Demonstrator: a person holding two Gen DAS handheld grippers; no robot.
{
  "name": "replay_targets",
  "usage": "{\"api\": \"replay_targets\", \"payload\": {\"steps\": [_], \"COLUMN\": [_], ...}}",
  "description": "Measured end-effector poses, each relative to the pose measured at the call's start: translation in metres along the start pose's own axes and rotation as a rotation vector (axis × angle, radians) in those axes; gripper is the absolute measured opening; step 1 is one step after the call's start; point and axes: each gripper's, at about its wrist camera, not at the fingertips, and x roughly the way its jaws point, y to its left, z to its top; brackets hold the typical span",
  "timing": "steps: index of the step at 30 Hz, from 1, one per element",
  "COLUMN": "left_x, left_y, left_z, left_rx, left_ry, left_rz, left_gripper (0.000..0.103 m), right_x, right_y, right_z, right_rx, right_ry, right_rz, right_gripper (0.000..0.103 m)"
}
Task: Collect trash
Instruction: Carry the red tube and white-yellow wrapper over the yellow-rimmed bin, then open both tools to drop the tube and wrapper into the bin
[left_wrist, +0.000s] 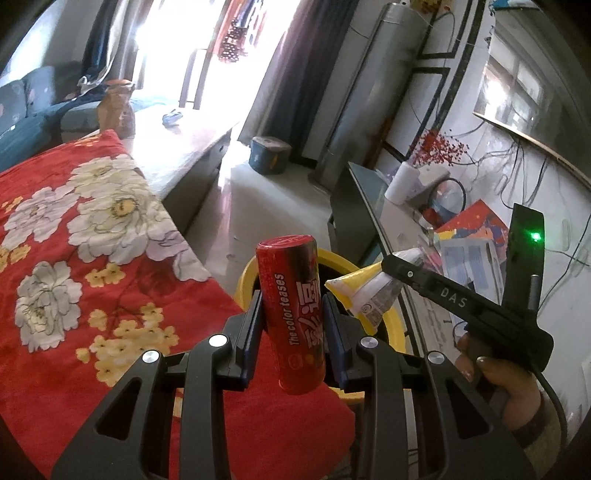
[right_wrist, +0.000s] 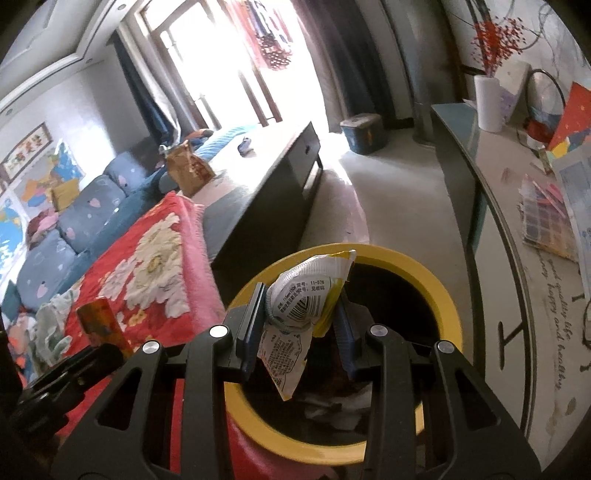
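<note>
My left gripper (left_wrist: 293, 314) is shut on a red cylindrical snack tube (left_wrist: 291, 314) printed "The color teases", held upright just left of the yellow-rimmed bin (left_wrist: 388, 321). My right gripper (right_wrist: 303, 317) is shut on a crumpled yellow and white snack wrapper (right_wrist: 306, 299), held above the bin's opening (right_wrist: 439, 295). In the left wrist view the right gripper (left_wrist: 391, 267) holds the wrapper (left_wrist: 365, 291) over the bin. The tube and left gripper show at the lower left of the right wrist view (right_wrist: 103, 328). White scraps (right_wrist: 332, 406) lie in the bin.
A red floral blanket (left_wrist: 92, 240) covers the surface left of the bin. A dark low table (right_wrist: 266, 192) stands beyond it. A counter (right_wrist: 517, 258) with papers, a white vase and clutter runs along the right. A blue box (right_wrist: 362, 133) sits on the pale floor (right_wrist: 399, 192).
</note>
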Motion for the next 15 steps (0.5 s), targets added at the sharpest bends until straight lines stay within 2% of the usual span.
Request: {"api": "replay_targets", "payload": {"steps": [6,15], "left_x": [0.014,0.041], "left_y": [-0.015,-0.029], "left_z": [-0.001,0.000], "left_rx": [0.049,0.092], "left_ry": [0.019,0.060], "left_rz": [-0.031,-0.039], "left_gripper": [0.030,0.030], "right_x": [0.004,0.011], "right_y": [-0.019,-0.037], "right_z": [-0.004,-0.010], "right_rx": [0.036,0.067], "right_ry": [0.013,0.043], "right_rz": [-0.027,-0.041], "right_gripper": [0.029,0.029]}}
